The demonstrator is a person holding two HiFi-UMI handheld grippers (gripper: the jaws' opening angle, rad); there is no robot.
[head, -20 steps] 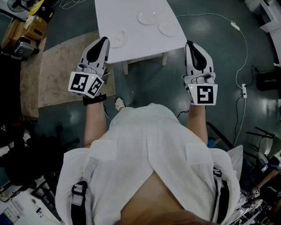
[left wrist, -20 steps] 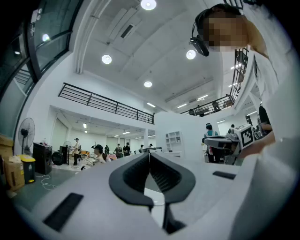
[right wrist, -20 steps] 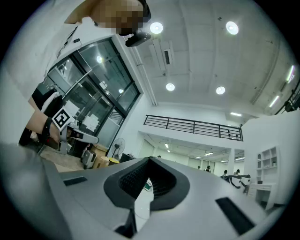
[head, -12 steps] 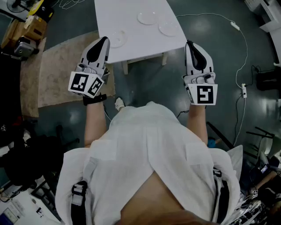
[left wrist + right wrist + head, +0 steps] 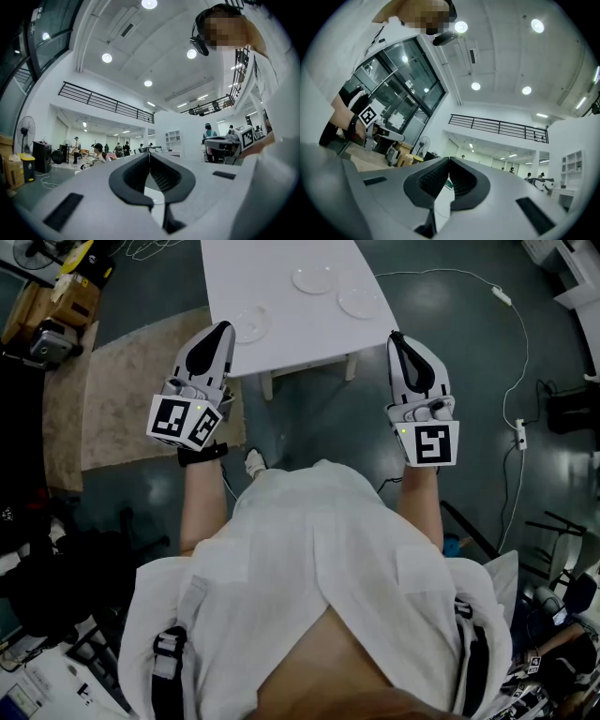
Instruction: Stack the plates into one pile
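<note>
Three white plates lie apart on the white table [image 5: 281, 324] in the head view: one near the left edge [image 5: 249, 322], one at the back middle [image 5: 313, 278], one at the right [image 5: 360, 302]. My left gripper [image 5: 223, 326] hovers just off the table's near left corner, shut and empty. My right gripper [image 5: 396, 336] hangs beside the table's near right corner, also shut and empty. Both point level toward the table. Through the gap under the left gripper's closed jaws [image 5: 149, 154] a bit of white table and a plate rim shows. The right gripper [image 5: 449, 161] shows touching tips.
The table stands on a dark floor with a tan rug [image 5: 122, 399] to its left. A white cable [image 5: 506, 343] runs over the floor at the right. Cluttered gear [image 5: 47, 306] lies at the left. The left gripper view shows people standing far off in the hall.
My right gripper has shifted slightly left and up toward the table corner. The left gripper and the plates stay put.
</note>
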